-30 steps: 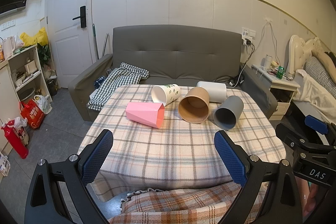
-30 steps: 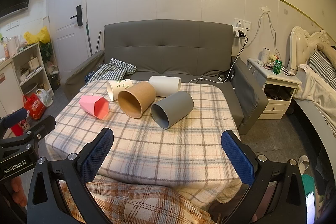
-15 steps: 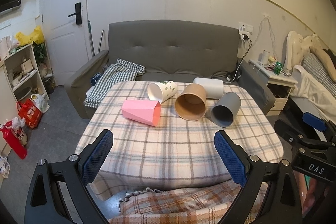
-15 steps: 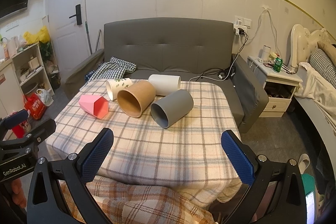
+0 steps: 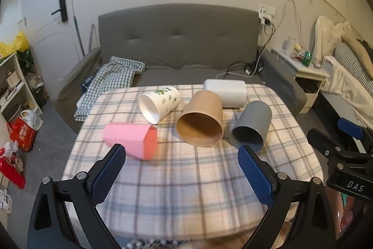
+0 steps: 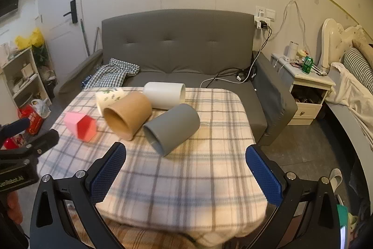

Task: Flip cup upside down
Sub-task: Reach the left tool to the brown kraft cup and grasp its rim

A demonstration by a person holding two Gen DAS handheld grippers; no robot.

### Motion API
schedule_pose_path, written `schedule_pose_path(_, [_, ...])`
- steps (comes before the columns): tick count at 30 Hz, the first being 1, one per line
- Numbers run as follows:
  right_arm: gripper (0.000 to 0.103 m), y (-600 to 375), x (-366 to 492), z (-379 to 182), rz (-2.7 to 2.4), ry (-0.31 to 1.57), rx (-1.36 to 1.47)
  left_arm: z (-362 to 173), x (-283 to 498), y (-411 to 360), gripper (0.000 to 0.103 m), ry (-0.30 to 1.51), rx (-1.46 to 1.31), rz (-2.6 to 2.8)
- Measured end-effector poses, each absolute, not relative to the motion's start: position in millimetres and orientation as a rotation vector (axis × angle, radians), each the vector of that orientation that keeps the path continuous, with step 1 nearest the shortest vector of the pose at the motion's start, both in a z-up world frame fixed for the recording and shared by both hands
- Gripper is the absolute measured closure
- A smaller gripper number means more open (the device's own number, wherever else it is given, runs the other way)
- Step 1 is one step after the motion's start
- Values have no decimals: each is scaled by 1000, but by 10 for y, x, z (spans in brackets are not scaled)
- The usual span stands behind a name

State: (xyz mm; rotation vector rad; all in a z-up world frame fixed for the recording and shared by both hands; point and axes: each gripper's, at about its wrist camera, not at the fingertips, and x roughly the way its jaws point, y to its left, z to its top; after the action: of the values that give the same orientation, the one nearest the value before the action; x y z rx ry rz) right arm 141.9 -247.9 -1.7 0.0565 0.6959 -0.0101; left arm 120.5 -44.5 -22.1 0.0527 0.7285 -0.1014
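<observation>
Several cups lie on their sides on a plaid-covered table (image 5: 186, 179): a pink faceted cup (image 5: 130, 140), a white cup with green leaf print (image 5: 159, 103), a brown paper cup (image 5: 200, 124), a plain white cup (image 5: 226, 92) and a grey cup (image 5: 251, 127). In the right wrist view they show as pink (image 6: 80, 124), brown (image 6: 127, 114), white (image 6: 164, 95) and grey (image 6: 172, 127). My left gripper (image 5: 181, 170) is open and empty, in front of the pink and brown cups. My right gripper (image 6: 186, 169) is open and empty, in front of the grey cup.
A grey sofa (image 5: 179, 46) stands behind the table with a checked cloth (image 5: 114, 76) on it. A bedside cabinet (image 6: 305, 85) and a bed (image 6: 354, 76) are on the right. Shelves (image 5: 14, 85) and bags are on the left.
Both grippers have moved forward toward the table; the cups appear larger and closer. The cups have not moved. Both grippers stay open.
</observation>
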Motion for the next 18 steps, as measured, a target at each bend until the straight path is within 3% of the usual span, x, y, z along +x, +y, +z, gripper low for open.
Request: schedule_pose_path(18, [0,-2780,2316,-524,-51,818,160,-932,2268,-704,3,879,67,-206])
